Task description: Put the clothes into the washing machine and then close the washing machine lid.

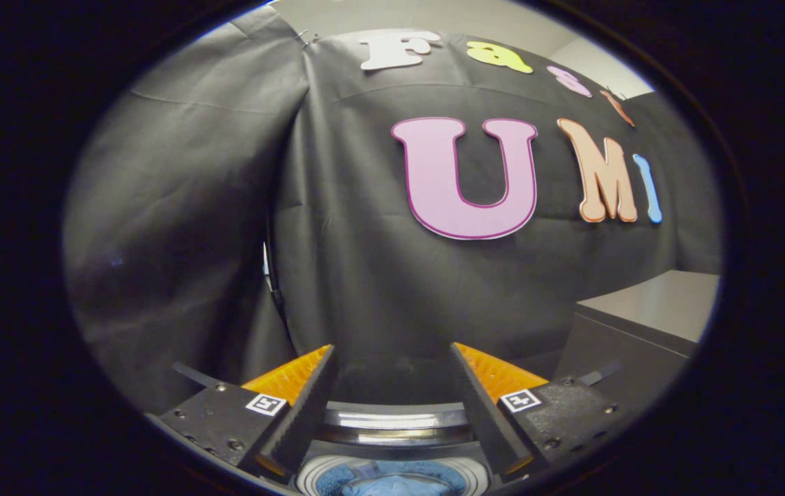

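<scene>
The gripper (392, 358) has its two fingers (306, 406) spread wide apart, with nothing between them, aimed at the black cloth wall (379, 275) beyond. Below and between the finger bases sits the washing machine (396, 424), its round chrome-rimmed opening facing up, and blue clothes (385, 481) lie inside the drum. Off past the right finger, near the wall, stands a grey cabinet (647, 310)

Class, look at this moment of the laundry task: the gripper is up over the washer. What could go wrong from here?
1. The gripper is open and holds nothing, with only the booth's cloth wall ahead, so reaching for the lid may be blind.
2. The blue clothes sit high in the washing machine drum; a fold might catch when the lid closes.
</scene>
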Demonstrator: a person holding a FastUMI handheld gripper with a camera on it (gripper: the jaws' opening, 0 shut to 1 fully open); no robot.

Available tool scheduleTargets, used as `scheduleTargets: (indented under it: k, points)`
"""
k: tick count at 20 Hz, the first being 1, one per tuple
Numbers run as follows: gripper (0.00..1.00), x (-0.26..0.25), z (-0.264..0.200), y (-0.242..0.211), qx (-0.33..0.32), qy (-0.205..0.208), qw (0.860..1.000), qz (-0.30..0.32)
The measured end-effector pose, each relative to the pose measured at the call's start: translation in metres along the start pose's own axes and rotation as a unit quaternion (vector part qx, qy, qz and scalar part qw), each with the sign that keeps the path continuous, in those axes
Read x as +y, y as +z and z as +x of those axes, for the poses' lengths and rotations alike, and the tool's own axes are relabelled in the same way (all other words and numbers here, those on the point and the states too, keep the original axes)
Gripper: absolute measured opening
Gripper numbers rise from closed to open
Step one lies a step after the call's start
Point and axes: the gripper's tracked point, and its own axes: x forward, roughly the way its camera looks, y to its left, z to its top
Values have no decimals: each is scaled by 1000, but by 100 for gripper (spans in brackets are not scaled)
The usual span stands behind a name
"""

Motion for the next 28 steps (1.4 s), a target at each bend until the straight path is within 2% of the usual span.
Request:
scheduleTargets:
  k: [4,6,7,8,10,12,22,28]
  points:
    - [97,-4,-2,-4,7,-23,1000,5]
    - [97,-9,-4,-31,63,-55,997,7]
    - [97,-18,-19,-36,87,-92,992,1]
    - [97,-27,-22,-66,124,-105,987,-9]
    - [98,-20,-28,-92,164,-79,983,0]
    - [97,-4,-33,-116,163,-42,986,14]
    - [97,-10,-43,-128,180,-37,983,22]
    - [97,-9,-45,-122,165,-42,985,-1]
